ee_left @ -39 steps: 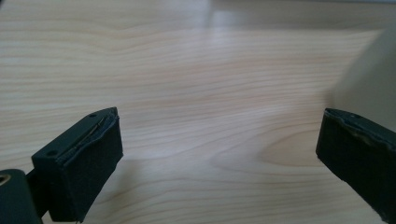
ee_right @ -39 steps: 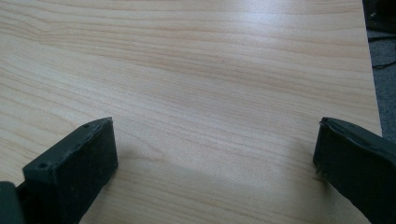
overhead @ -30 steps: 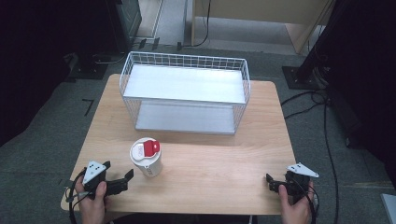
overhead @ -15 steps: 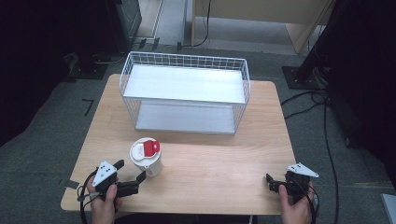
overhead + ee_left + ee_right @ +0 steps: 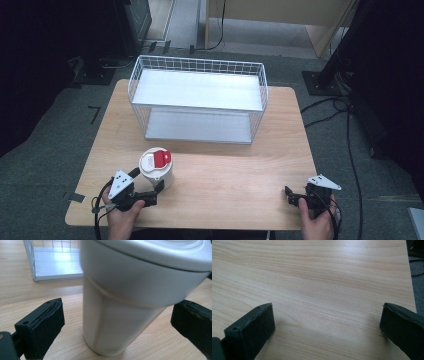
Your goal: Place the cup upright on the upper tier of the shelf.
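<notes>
Wood table [image 5: 240,175]: pale grain, rounded corners, takes up most of the high view, dark carpet and cables all round it.
Basket [image 5: 197,100]: white wire, two flat white shelves, sits at the far half of the table, roughly centred. Its near corner also pokes into the top left of the left gripper view [image 5: 50,262].
Cup [image 5: 156,169]: white travel cup, white lid with a red flap on top, standing upright on the near left part of the table, well apart from the basket. In the left gripper view [image 5: 125,302] it's huge and right up close, base down on the wood.
Left gripper [image 5: 147,192]: held in the person's left hand [image 5: 122,217] at the near left edge, grey plate on top, cable trailing off. Jaws are spread wide with the cup standing between them, a gap on each side, so not touching it as far as I can see. In its own view [image 5: 120,325] one black pad sits either side of the cup.
Right gripper [image 5: 292,196]: in the right hand [image 5: 315,225] at the near right edge, well apart from the cup. Own view [image 5: 327,325] has the jaws wide apart too, just bare wood between them and the table's edge off to the right.
</notes>
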`<state>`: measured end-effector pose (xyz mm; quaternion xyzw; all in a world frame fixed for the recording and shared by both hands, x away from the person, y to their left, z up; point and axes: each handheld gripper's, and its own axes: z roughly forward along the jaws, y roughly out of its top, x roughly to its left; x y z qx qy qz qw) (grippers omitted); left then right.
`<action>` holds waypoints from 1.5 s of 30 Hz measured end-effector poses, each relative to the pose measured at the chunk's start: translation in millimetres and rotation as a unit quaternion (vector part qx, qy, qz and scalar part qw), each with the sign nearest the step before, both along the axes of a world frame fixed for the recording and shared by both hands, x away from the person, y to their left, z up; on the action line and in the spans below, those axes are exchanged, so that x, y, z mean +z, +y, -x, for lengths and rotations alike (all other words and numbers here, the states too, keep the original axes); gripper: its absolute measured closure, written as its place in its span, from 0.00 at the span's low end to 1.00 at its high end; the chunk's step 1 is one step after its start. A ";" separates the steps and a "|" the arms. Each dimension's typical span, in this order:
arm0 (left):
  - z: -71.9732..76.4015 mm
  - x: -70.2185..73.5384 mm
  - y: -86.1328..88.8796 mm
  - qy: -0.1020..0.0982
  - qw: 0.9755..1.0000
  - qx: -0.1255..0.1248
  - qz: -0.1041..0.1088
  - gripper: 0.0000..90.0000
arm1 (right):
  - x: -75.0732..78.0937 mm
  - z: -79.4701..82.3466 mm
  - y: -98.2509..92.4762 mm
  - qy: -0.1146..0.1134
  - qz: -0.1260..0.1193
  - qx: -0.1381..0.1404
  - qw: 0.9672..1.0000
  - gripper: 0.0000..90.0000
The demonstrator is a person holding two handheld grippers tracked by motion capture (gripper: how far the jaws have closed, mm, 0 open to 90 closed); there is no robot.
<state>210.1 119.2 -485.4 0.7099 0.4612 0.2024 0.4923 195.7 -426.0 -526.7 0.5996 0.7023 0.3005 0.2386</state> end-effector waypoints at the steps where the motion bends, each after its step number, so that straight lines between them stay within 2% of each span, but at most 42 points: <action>1: -0.2 -0.3 -3.5 0.000 1.000 0.000 -0.004 0.00 | 0.0 0.0 0.1 0.000 0.000 -0.001 1.000 0.00; 6: -3.2 -5.7 -16.6 -0.005 1.000 0.018 -0.003 0.03 | 0.0 0.0 0.0 0.000 0.000 0.000 1.000 0.00; 7: -5.4 -8.9 -21.9 -0.009 0.999 0.034 -0.005 0.05 | 0.0 0.0 0.1 0.000 0.000 -0.001 1.000 0.00; 8: -5.4 -8.9 -21.9 -0.009 0.999 0.034 -0.005 0.06 | 0.0 0.0 0.1 0.000 0.000 -0.001 1.000 0.00; 10: -7.3 -12.5 -25.7 -0.020 0.998 0.052 -0.003 0.08 | 0.0 0.0 0.0 0.000 0.000 0.000 1.000 0.00; 13: -8.1 -14.3 -28.8 -0.030 0.998 0.058 -0.010 0.09 | 0.0 0.0 0.0 0.000 0.000 0.000 1.000 0.00; 17: -11.2 -16.6 -29.6 -0.034 0.998 0.057 -0.006 0.09 | 0.0 0.0 0.0 0.000 0.000 0.000 1.000 0.00; 23: -11.5 -17.3 -31.8 -0.047 0.997 0.060 -0.013 0.11 | 0.0 0.0 0.0 0.000 0.000 0.000 1.000 0.00; 24: -11.7 -18.3 -33.1 -0.053 0.996 0.065 -0.010 0.11 | 0.0 -0.1 0.1 0.000 0.000 -0.001 1.000 0.00; 29: -14.0 -18.2 -34.7 -0.061 0.996 0.059 -0.001 0.12 | 0.0 0.0 0.0 0.000 0.000 0.000 1.000 0.00; 31: -14.0 -13.0 -36.7 -0.078 0.996 0.054 0.003 0.12 | 0.0 0.0 0.0 0.000 0.000 0.000 1.000 0.00; 35: -15.0 -5.7 -38.9 -0.087 0.995 0.053 0.008 0.12 | 0.0 0.0 0.0 0.000 0.000 0.000 1.000 0.00; 37: -16.7 4.0 -40.7 -0.099 0.994 0.054 0.012 0.12 | 0.0 0.0 0.0 0.000 0.000 0.000 1.000 0.00; 39: -17.3 7.1 -41.2 -0.104 0.993 0.055 0.012 0.12 | 0.0 0.0 0.0 0.000 0.000 0.000 1.000 0.00; 40: -18.4 12.5 -42.3 -0.115 0.992 0.056 0.012 0.12 | 0.0 0.0 0.0 0.000 0.000 0.000 1.000 0.00; 42: -19.3 15.7 -42.8 -0.119 0.991 0.055 0.013 0.12 | 0.0 0.0 0.1 0.000 0.000 0.000 1.000 0.00; 44: -21.8 24.4 -43.7 -0.136 0.989 0.055 0.015 0.12 | 0.0 0.0 0.0 0.000 0.000 0.000 1.000 0.00; 45: -21.8 24.4 -43.7 -0.136 0.989 0.055 0.015 0.12 | 0.0 0.0 0.0 0.000 0.000 0.000 1.000 0.00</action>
